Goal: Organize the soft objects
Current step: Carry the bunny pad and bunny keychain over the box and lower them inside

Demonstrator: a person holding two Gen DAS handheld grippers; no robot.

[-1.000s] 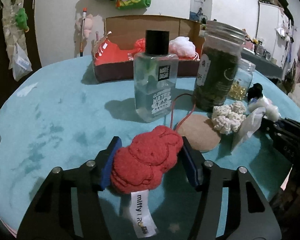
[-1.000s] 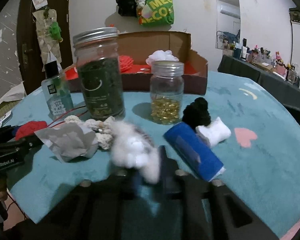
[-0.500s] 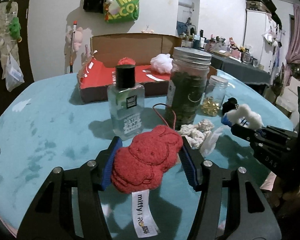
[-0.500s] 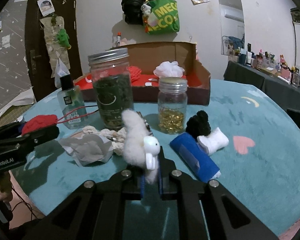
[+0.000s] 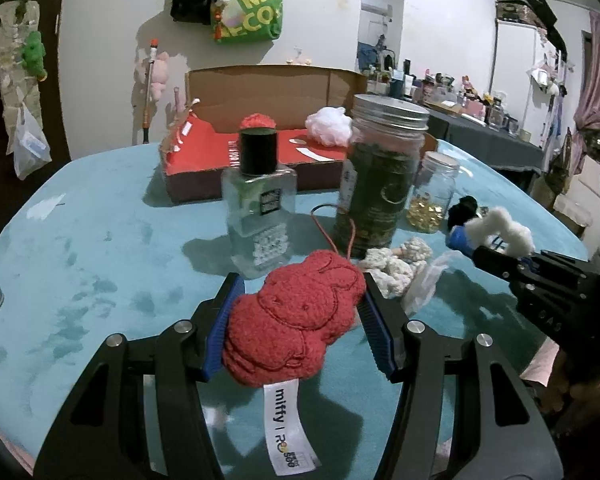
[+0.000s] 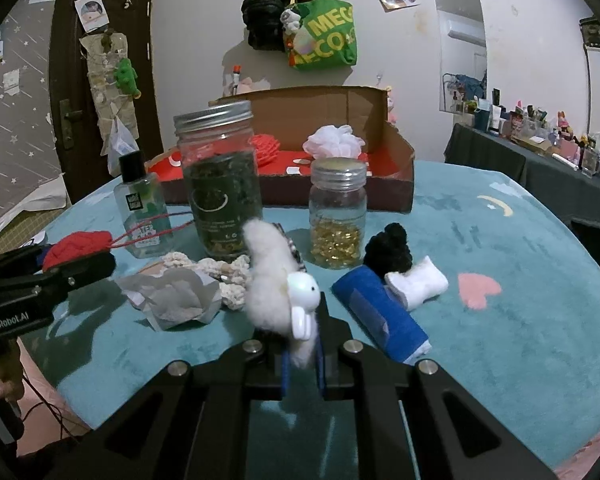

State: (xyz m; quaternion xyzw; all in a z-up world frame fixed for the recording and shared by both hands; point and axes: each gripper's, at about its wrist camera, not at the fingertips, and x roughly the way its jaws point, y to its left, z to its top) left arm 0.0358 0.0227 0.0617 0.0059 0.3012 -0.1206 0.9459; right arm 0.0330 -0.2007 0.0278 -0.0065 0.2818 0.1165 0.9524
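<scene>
My left gripper (image 5: 300, 320) is shut on a red plush rabbit (image 5: 296, 316) with a white label, held above the teal table. My right gripper (image 6: 302, 354) is shut on a white fluffy plush toy (image 6: 276, 276), also lifted; it shows in the left wrist view (image 5: 500, 232). The red plush shows in the right wrist view (image 6: 78, 242). A cardboard box with a red floor (image 6: 396, 184) stands at the back and holds a red pompom (image 6: 266, 148) and a white puff (image 6: 334, 142). A cream knitted piece (image 6: 224, 276), a black fuzzy item (image 6: 390, 248) and a white sock (image 6: 418, 284) lie on the table.
A large jar of dark leaves (image 6: 220, 184), a small jar of gold capsules (image 6: 338, 216) and a clear bottle with a black cap (image 6: 140, 204) stand mid-table. A crumpled paper (image 6: 172, 300) and a blue roll (image 6: 380, 316) lie in front. A red cord (image 5: 332, 232) trails from the plush.
Both grippers have risen from the table with their plush toys. The right gripper's white plush, blurred a second ago, now stands upright and steady in the jaws.
</scene>
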